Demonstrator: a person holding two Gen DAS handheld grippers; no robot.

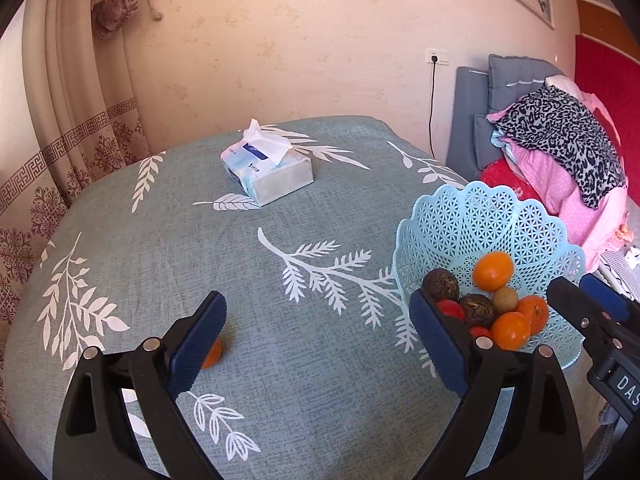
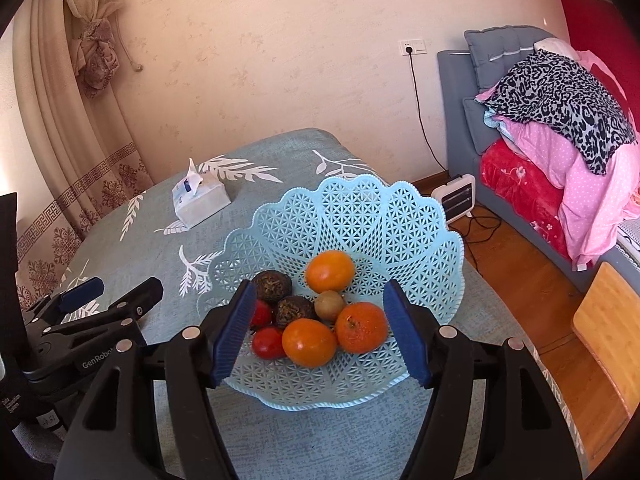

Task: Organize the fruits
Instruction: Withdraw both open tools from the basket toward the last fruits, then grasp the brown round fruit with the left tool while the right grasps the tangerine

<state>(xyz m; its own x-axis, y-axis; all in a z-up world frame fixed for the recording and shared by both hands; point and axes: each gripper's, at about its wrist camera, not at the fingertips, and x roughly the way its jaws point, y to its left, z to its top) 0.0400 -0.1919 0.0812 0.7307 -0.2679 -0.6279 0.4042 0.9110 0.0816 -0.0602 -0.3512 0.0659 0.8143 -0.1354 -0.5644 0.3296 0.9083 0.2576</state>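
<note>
A light blue lattice basket (image 2: 360,216) stands on the table and holds several fruits: oranges (image 2: 309,342), two dark wrinkled fruits (image 2: 294,310), red fruits (image 2: 269,342) and a small brown-green one (image 2: 330,305). It also shows in the left wrist view (image 1: 480,220). My right gripper (image 2: 320,332) is open and empty, just above the basket's near side. My left gripper (image 1: 316,340) is open and empty over the tablecloth. One orange fruit (image 1: 212,354) lies on the cloth, mostly hidden behind the left finger (image 1: 196,344).
A tissue box (image 1: 268,172) sits at the far side of the round table, which has a teal leaf-print cloth (image 1: 280,280). Curtains hang on the left. A sofa with piled blankets (image 2: 560,128), a small heater (image 2: 456,196) and a wooden stool (image 2: 608,320) are on the right.
</note>
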